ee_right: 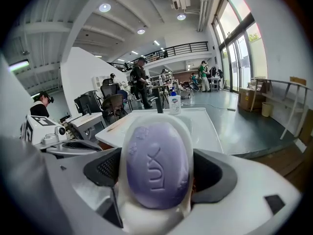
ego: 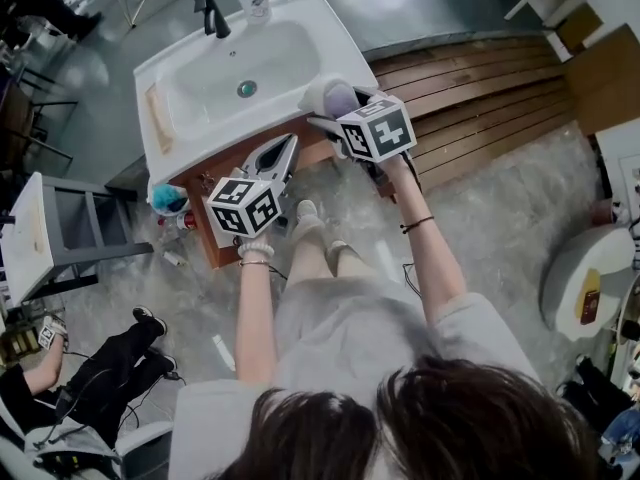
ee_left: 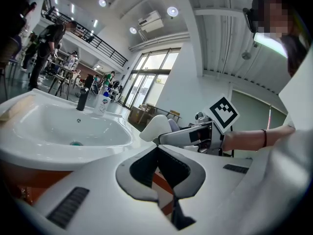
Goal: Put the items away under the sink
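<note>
White and shiny, the big white sink (ego: 325, 30) is the largest thing here. It sits on a brown wooden cupboard (ee_left: 19, 177). That cupboard is where the things should end up, so I think the job has only just begun.

Next in size is the white soap dish (ee_right: 146, 219), with a purple bar of soap (ee_right: 156, 155) lying in it. The right tongs (ee_right: 157, 173) pinch the dish by its two sides. I think they hold the dish and not the soap because soap is slippery, and this way both can go together. In the head view the dish is up in the air over the front right corner of the sink, not yet down by the cupboard. It will have to go down low without tipping, or the soap may slide out.

The left tongs (ee_left: 157, 151) are pressed together with nothing in them. They hang just in front of the sink's front edge, near the right tongs but not touching them. Maybe they are kept free to help down at the cupboard or to take the next thing.

At the back rim stand a white pump bottle (ego: 255, 0) and a black tap (ego: 211, 14). The bottle may be another thing to put away.
</note>
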`<state>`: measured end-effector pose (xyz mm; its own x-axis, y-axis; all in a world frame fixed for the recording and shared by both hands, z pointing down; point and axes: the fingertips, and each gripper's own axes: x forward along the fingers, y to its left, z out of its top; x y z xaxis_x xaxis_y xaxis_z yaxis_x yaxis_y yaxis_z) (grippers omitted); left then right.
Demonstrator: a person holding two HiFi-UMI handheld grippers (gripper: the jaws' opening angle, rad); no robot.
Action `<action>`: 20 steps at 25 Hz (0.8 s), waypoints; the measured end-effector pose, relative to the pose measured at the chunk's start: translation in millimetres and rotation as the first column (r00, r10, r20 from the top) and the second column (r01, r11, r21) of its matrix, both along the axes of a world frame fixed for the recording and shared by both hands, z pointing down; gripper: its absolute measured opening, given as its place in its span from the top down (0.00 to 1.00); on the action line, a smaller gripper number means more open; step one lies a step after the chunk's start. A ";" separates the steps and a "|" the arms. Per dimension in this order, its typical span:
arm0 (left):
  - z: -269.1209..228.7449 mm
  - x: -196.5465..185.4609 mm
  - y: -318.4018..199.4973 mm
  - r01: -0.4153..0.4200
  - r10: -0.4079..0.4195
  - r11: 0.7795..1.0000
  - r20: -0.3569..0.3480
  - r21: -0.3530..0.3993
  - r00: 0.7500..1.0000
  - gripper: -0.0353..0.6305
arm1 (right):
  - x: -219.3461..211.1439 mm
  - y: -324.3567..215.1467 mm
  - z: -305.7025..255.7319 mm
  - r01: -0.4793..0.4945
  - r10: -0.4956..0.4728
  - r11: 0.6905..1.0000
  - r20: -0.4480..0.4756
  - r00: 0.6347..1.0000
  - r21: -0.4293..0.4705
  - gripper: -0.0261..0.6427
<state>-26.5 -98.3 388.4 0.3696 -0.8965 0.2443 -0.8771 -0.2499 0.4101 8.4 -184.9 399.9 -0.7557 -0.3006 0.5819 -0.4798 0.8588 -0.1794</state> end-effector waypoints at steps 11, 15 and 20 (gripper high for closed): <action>15.7 2.0 26.7 -0.042 0.042 0.998 -0.010 -0.043 0.999 0.95 | 3.5 33.5 8.9 -0.029 0.029 0.999 0.005 1.000 -0.031 0.33; 20.8 1.2 37.1 -0.069 0.069 0.996 -0.010 -0.054 0.998 0.95 | 1.5 45.1 12.7 -0.056 0.057 0.997 0.022 0.998 -0.051 0.33; 29.8 -3.0 52.7 -0.094 0.093 0.994 -0.017 -0.062 0.995 0.95 | -2.7 62.0 20.6 -0.085 0.087 0.994 0.031 0.996 -0.067 0.33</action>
